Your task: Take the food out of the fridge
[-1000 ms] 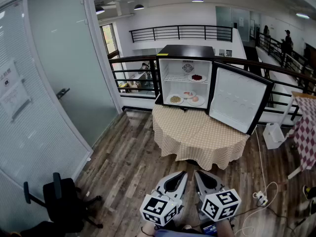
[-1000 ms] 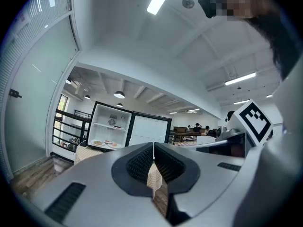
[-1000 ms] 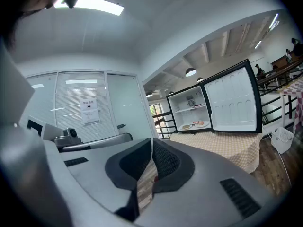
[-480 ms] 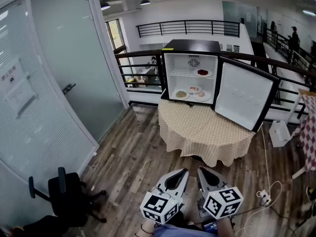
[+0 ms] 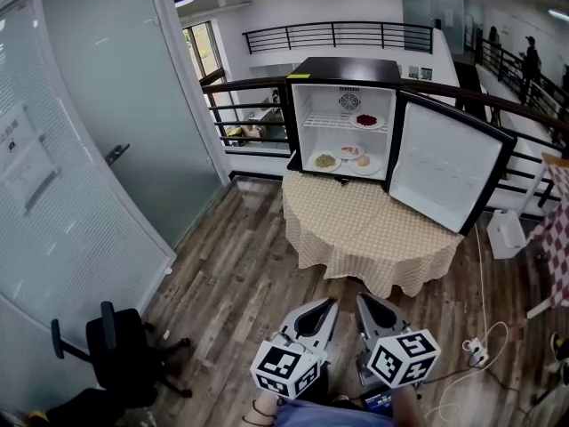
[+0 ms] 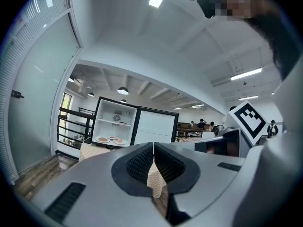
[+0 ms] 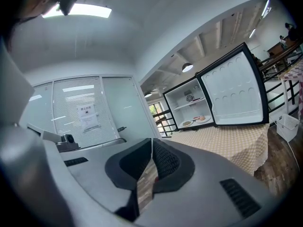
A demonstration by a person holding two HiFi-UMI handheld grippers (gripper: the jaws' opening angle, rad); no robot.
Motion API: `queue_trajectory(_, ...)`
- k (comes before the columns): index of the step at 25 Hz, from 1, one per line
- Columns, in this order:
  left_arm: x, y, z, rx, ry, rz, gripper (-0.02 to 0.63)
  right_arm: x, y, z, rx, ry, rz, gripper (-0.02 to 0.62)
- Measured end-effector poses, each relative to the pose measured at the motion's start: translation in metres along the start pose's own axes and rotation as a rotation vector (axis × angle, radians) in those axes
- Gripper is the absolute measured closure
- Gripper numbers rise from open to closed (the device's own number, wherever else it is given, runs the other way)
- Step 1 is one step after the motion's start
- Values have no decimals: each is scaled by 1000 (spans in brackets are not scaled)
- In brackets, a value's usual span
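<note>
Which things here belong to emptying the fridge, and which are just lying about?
Job: open fridge, upper-shelf plate, three lower plates, left gripper, right gripper, both shut.
Lying about: office chair, white basket, power strip.

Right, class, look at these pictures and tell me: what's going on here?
A person holds the left gripper and the right gripper out in front, fingers closed on nothing. Ahead, a small fridge stands on a cloth-covered table with its door wide open. One plate of food sits on the upper shelf and three plates on the bottom. Nothing is out yet; both grippers are well short of the fridge.
</note>
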State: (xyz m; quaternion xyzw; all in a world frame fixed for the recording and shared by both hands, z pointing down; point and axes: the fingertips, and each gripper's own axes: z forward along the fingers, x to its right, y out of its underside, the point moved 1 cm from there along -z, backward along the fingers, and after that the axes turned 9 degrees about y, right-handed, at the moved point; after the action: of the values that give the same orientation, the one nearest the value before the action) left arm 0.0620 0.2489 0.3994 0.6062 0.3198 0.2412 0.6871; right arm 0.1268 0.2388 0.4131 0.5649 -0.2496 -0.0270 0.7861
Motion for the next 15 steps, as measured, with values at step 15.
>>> queue_trajectory(15, -112, -23, 82, 2, 43, -18, 588, 25, -39, 119, -27, 39, 0, 571)
